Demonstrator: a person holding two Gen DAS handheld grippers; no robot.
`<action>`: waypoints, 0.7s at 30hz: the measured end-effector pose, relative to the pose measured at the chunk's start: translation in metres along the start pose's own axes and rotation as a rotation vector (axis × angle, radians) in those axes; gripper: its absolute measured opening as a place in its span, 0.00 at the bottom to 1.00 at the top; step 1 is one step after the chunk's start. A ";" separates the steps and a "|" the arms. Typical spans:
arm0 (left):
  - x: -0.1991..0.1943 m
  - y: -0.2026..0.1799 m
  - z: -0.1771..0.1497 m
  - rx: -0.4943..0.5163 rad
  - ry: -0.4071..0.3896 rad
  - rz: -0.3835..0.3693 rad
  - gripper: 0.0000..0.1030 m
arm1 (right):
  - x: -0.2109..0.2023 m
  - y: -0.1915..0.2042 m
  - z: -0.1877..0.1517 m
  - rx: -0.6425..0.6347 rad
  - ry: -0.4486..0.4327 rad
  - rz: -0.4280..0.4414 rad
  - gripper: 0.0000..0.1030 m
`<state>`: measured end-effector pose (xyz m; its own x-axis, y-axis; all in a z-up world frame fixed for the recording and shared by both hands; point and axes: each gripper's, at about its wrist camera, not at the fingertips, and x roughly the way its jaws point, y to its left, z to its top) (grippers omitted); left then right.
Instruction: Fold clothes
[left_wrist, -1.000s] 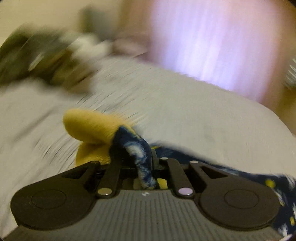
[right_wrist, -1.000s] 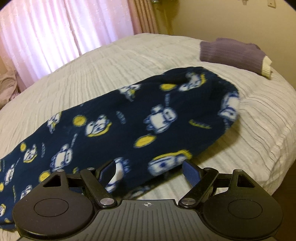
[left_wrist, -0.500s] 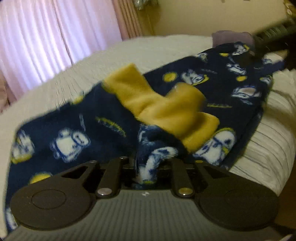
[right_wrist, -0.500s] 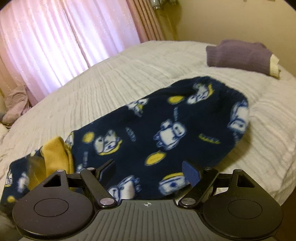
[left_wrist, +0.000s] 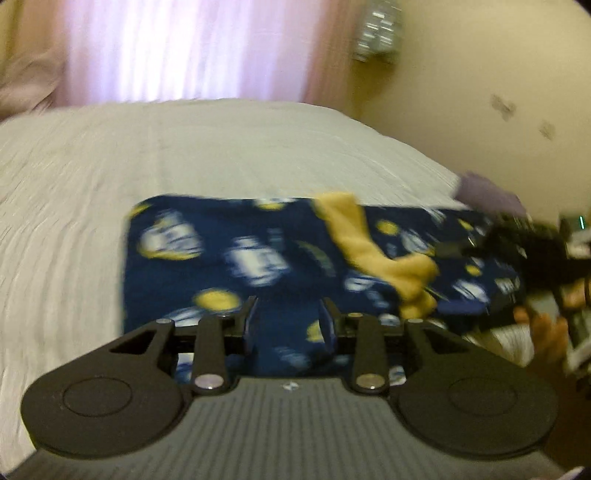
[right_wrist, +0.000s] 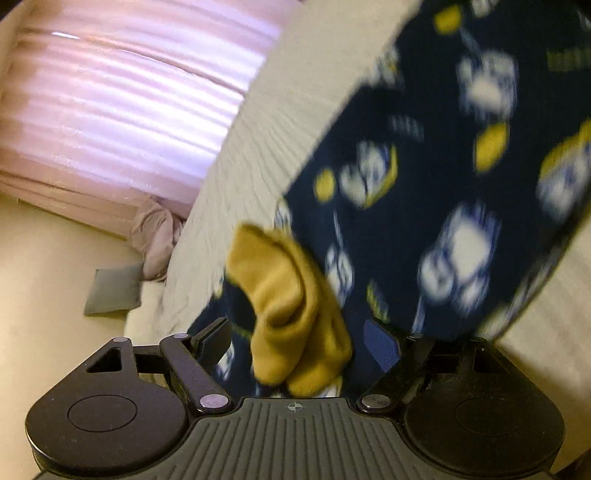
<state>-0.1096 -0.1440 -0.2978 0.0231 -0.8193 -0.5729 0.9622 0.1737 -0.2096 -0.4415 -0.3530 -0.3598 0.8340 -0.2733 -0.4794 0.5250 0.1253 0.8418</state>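
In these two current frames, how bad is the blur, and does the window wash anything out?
Left wrist view: motion blur smears the navy printed garment and yellow cuff; the curtain is blown out pinkish-white; fisheye bends the bed. Right wrist view: the frame is rolled, garment print streaked, curtain bright but folds readable; the gripper body stays sharp.

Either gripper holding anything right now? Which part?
Nothing held. Left gripper has just been opening, off the navy printed fleece garment. Right gripper is open around its yellow cuff.
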 end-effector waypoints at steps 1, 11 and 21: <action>-0.002 0.009 -0.001 -0.025 0.003 0.007 0.29 | 0.005 -0.003 -0.003 0.030 0.021 0.008 0.80; 0.012 0.055 -0.016 -0.179 0.037 0.049 0.26 | 0.034 0.013 -0.011 0.007 0.035 -0.089 0.74; 0.008 0.063 -0.014 -0.168 0.057 0.048 0.20 | 0.015 0.018 -0.029 -0.111 -0.027 -0.173 0.14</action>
<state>-0.0529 -0.1319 -0.3266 0.0482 -0.7764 -0.6284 0.9013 0.3050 -0.3076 -0.4141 -0.3273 -0.3591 0.7259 -0.3255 -0.6059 0.6764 0.1783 0.7146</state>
